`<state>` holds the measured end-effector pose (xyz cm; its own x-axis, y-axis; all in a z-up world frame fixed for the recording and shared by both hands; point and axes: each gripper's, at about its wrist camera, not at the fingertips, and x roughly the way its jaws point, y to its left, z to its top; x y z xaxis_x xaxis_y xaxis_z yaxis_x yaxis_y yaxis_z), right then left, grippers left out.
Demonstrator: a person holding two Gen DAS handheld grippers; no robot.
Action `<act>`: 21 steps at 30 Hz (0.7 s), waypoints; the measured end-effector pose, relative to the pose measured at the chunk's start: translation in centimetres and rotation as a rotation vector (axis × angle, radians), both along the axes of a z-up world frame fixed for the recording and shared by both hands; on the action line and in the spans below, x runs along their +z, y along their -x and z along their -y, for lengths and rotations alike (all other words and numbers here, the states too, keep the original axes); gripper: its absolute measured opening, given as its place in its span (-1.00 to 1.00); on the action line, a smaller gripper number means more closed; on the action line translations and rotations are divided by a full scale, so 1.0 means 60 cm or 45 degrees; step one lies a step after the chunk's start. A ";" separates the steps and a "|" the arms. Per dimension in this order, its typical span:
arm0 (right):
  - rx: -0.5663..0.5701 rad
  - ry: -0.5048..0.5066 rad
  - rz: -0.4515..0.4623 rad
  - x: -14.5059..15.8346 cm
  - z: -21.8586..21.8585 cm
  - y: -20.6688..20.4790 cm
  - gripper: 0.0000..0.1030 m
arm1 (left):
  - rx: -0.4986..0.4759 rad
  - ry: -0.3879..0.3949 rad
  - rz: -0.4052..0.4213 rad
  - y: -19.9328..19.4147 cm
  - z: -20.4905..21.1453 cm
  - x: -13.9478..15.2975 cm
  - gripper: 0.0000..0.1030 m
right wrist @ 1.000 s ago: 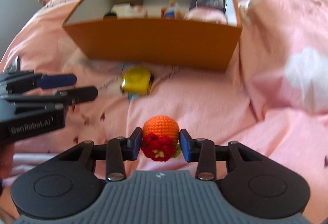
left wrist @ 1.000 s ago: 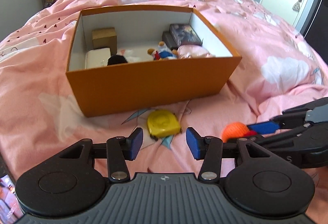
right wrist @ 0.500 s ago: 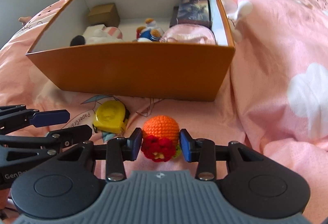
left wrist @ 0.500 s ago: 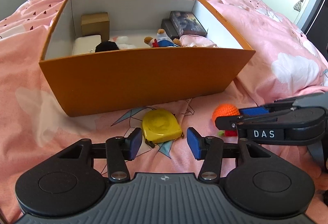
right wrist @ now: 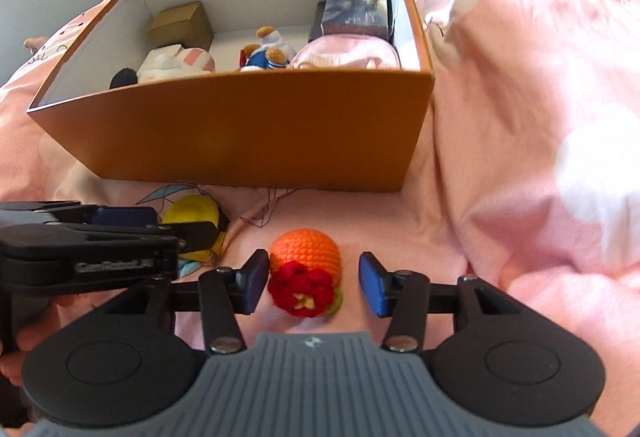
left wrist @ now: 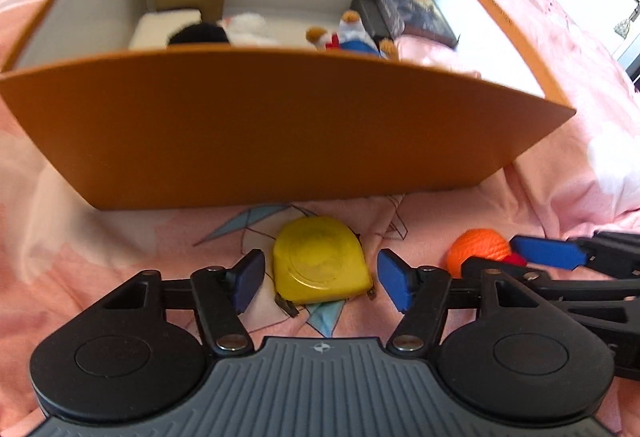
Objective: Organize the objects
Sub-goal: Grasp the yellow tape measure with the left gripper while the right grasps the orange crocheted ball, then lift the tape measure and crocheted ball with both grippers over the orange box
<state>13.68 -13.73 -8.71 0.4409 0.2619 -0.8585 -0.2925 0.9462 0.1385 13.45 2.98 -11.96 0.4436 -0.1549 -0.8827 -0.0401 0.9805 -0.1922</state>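
- The orange box (left wrist: 280,141) is the landmark: it sits on the pink bed cover (right wrist: 520,117), open-topped and already holding a brown carton, soft toys and a dark case
- Left tool (left wrist: 320,283), just in front of the box's near wall: its jaws are opening and stand either side of the yellow tape measure (left wrist: 322,263), which lies flat on the cover; neither blue pad presses on it, so nothing is held
- Risk here, as I judge it: the tape measure is a smooth, rounded shell on soft bedding, so a squeeze set too high on its curved edge could pop it out or push it down into the cover; its loose tab at the near edge could snag a pad
- Right tool (right wrist: 314,287), in front of the box's right half: jaws opening, the crocheted orange ball (right wrist: 306,249) with its red flower (right wrist: 302,291) between them; the left pad is at or almost at the yarn, the right pad stands clear, so there is no grip
- Risk here: the ball is soft and round, so an off-centre close may roll it away or catch only the flower
- The two tools work close side by side; lifting both toward the box together could knock them into each other or clip the box's near wall
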 end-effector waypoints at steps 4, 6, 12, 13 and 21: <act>0.041 0.022 0.015 0.002 -0.003 0.001 0.01 | 0.004 -0.006 -0.021 -0.002 0.001 -0.010 0.34; 0.044 0.024 0.010 0.001 -0.003 0.000 0.01 | 0.007 -0.003 -0.022 -0.002 0.001 -0.012 0.31; 0.079 0.016 -0.009 -0.004 -0.007 0.004 -0.18 | -0.008 -0.011 -0.011 0.002 0.005 -0.012 0.23; 0.082 0.011 -0.014 -0.005 -0.008 0.004 -0.20 | -0.010 -0.011 -0.006 0.003 0.006 -0.011 0.23; 0.059 0.017 0.048 0.017 -0.005 0.015 -0.21 | -0.040 -0.002 0.035 0.030 0.005 0.019 0.22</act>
<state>12.79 -13.45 -7.66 0.4605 0.2713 -0.8452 -0.3411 0.9331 0.1137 11.67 2.71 -10.84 0.4623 -0.1675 -0.8708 -0.0040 0.9816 -0.1910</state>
